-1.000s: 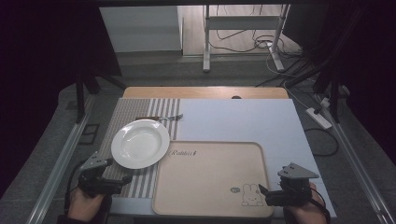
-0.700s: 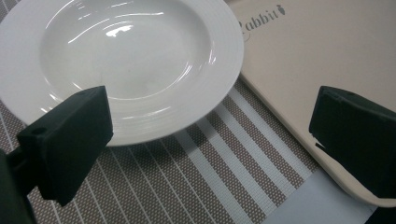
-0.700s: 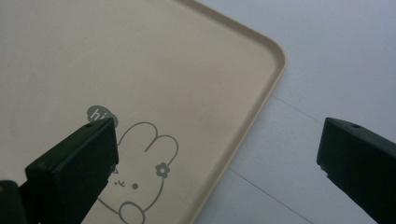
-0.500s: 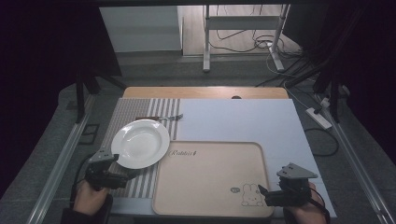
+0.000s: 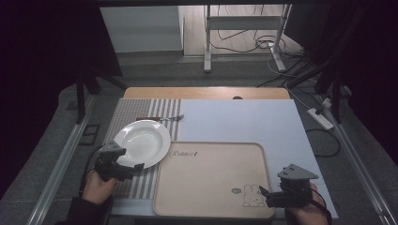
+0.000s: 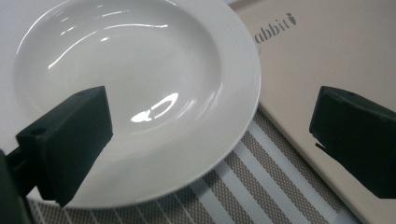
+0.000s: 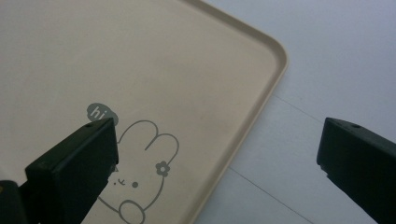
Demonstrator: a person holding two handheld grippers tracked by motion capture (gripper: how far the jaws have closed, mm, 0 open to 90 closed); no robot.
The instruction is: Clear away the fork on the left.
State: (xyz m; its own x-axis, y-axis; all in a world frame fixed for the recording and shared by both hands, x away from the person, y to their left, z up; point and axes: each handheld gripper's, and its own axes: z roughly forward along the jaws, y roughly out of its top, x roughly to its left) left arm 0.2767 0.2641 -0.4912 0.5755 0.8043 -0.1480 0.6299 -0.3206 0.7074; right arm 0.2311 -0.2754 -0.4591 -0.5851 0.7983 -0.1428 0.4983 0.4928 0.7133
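Two hand-held grippers in play; we judge the step in hand to be the approach to the round white glazed ceramic plate point(image 5: 142, 141); left hand-held gripper point(image 5: 137, 166) hovers at the plate's near rim, jaws wide apart, one over the bowl and one over the tray edge, nothing held; plate lies on the beige-and-white striped woven placemat point(image 5: 141, 185), its rim just beside the tan rounded-corner plastic tray point(image 5: 211, 187) printed with a rabbit point(image 7: 140, 182); right hand-held gripper point(image 5: 264, 193) hangs over the tray's near right corner, jaws apart, empty; next move, in our judgement, calls for lowering one jaw under the thin rim and closing; glaze is smooth and glossy, likely slippery; tray is matt with a shallow raised lip; pale surface point(image 5: 244, 122) is flat; a metal fork point(image 5: 166, 118) lies beyond the plate.
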